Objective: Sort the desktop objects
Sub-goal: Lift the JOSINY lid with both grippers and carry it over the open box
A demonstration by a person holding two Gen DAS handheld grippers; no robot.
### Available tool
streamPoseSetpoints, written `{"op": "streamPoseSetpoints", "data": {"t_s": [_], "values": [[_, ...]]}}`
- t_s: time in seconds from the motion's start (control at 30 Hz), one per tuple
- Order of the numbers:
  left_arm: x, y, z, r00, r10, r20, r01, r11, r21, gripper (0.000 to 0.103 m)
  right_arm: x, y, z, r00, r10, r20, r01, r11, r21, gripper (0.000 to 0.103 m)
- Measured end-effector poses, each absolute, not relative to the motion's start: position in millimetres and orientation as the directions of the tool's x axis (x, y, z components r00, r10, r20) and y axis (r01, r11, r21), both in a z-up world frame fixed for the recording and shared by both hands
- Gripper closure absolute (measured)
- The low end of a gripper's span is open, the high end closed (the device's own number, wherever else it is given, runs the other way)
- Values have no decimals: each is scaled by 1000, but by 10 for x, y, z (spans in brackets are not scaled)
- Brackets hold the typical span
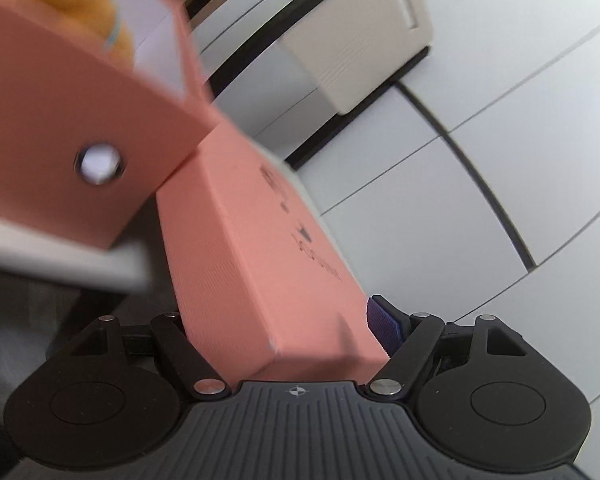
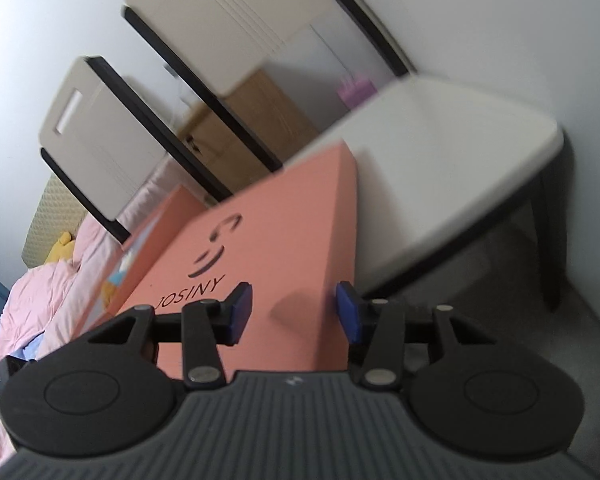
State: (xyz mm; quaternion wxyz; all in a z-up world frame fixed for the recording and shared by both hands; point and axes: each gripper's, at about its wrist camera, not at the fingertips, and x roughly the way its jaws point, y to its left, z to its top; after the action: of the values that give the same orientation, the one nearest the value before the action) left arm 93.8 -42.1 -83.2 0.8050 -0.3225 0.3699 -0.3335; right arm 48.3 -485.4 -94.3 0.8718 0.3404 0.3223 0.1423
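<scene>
Gripping one end of the pink lid (image 1: 260, 264) with the left gripper (image 1: 284, 332) — beside the open pink box (image 1: 60, 120), toy inside. Clamping the lid's other end narrowly in the right gripper (image 2: 296, 312). Seemingly carrying it boxward — closing remaining.

Black hand-held gripper (image 2: 294, 310): ribbed grey base, round side discs, silver rivets on linkage arms, blue ridged fingertips (image 2: 347, 312).

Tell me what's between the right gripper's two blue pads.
In the right wrist view, the pink lid sits between the right gripper's pads.
</scene>
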Motion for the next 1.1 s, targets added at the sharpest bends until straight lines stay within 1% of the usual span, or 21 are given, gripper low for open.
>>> {"op": "streamPoseSetpoints", "data": {"t_s": [0.13,0.2,0.23,0.27,0.3,0.33,0.43,0.5,0.57,0.6,0.67,0.83,1.0,1.1], "values": [[1026,-434,-1073,471,-777,-417,251,572,-781,24,592,-4838,-1122,706,484,-517,-30,750,660,55],[1064,-445,-1163,459,-772,-439,230,581,-781,24,649,-4888,-1205,706,469,-531,-13,758,652,54],[1079,-454,-1196,458,-766,-450,225,590,-775,24,678,-4917,-1246,707,460,-537,-3,761,648,47],[1088,-454,-1222,456,-765,-455,222,592,-775,24,706,-4946,-1288,708,452,-543,6,765,644,27],[1097,-453,-1247,454,-765,-458,219,593,-775,23,735,-4975,-1329,709,443,-549,16,768,641,17],[1106,-452,-1271,451,-764,-461,216,595,-775,22,770,-5014,-1376,710,450,-542,15,760,650,13],[1119,-449,-1310,449,-762,-466,215,599,-772,23,881,-5077,-1517,691,531,-491,-21,693,720,13],[1097,-450,-1261,460,-759,-461,231,604,-763,24,914,-5052,-1582,670,581,-462,-38,648,761,17],[1068,-454,-1191,474,-753,-456,251,612,-750,23,931,-4967,-1580,637,627,-449,-69,626,777,39],[1052,-445,-1127,484,-756,-440,261,606,-752,23,915,-4915,-1516,641,623,-448,-83,637,766,39],[1020,-424,-988,505,-762,-405,283,589,-757,23,852,-4911,-1391,672,618,-409,-107,628,771,40],[890,-367,-490,546,-776,-314,370,560,-741,23,600,-4958,-1047,748,605,-272,-177,578,797,40],[688,-370,-146,560,-788,-257,465,556,-689,22,356,-4984,-756,801,568,-190,-203,556,806,40],[608,-348,-20,566,-793,-225,487,542,-685,22,171,-5014,-542,824,546,-152,-229,565,793,40]]}}
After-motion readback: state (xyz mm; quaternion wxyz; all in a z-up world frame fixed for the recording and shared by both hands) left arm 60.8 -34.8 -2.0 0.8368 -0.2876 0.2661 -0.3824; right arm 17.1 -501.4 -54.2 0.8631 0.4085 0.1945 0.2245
